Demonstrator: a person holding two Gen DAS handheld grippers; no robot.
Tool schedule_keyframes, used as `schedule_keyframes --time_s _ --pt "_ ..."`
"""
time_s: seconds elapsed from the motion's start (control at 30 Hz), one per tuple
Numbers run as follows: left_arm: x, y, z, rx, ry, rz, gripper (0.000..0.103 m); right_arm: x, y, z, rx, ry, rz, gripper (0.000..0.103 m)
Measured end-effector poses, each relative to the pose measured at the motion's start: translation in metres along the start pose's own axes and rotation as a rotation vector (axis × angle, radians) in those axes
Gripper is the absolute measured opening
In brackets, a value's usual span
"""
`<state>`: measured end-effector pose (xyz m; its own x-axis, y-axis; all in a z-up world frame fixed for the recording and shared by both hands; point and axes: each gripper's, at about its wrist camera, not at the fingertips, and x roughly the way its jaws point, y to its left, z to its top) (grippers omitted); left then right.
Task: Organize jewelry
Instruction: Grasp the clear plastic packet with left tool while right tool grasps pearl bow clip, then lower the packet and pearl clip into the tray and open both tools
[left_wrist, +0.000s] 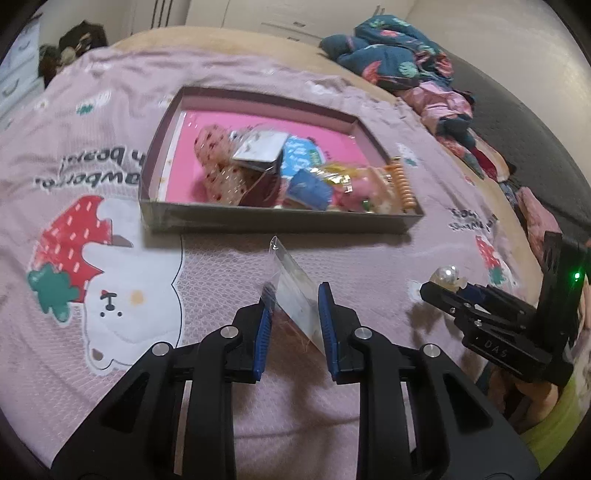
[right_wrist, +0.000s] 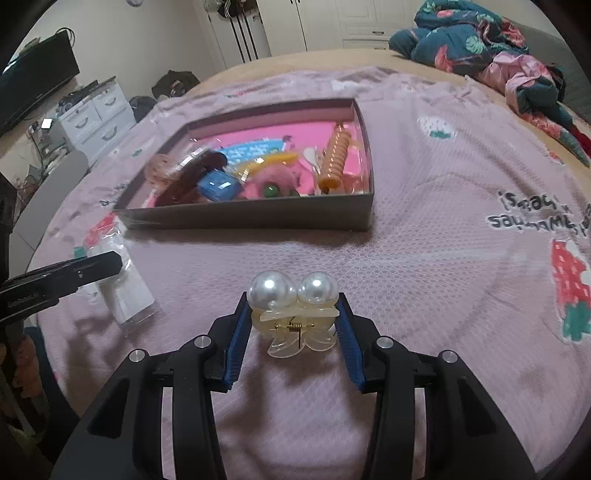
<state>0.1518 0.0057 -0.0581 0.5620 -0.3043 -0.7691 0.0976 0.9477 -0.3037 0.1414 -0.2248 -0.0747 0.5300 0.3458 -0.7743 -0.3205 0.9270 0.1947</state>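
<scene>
Lettering "DAS" marks the right gripper in the left wrist view, where the left gripper clamps a clear packet near the box. In the right wrist view, the right gripper clamps a pearl hair clip above the blanket, printed "bear".

Before me: pink strawberry-bear blanket, crumpled floral clothes, white drawer unit, dark television.
</scene>
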Motion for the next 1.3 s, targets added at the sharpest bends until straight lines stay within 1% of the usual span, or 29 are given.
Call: schedule_keyframes --time_s 0.2,0.3,0.53,0.73,1.0,1.17,1.3 --pt "-0.029 -0.011 0.003 0.063 -0.054 0.003 0.016 -0.035 0.022 -0.007 -0.049 -0.051 0.021 0.043" --pt "-0.043 -0.014 0.007 0.086 -0.081 0.010 0.016 -0.048 0.030 -0.004 -0.058 -0.080 0.029 0.043" --pt "-0.067 -0.013 0.016 0.114 -0.140 0.031 0.016 -0.075 0.055 0.012 -0.119 -0.144 0.050 0.043" --pt "-0.079 -0.002 0.036 0.113 -0.182 0.053 0.016 -0.078 0.063 0.035 -0.147 -0.161 0.052 0.043" --pt "-0.078 0.007 0.076 0.130 -0.225 0.083 0.016 -0.075 0.074 0.078 -0.188 -0.198 0.033 0.043" --pt "-0.064 0.009 0.099 0.138 -0.227 0.090 0.017 -0.067 0.074 0.105 -0.208 -0.221 0.013 0.043" --pt "-0.050 0.011 0.109 0.142 -0.216 0.095 0.017 -0.058 0.071 0.122 -0.215 -0.225 -0.002 0.043"
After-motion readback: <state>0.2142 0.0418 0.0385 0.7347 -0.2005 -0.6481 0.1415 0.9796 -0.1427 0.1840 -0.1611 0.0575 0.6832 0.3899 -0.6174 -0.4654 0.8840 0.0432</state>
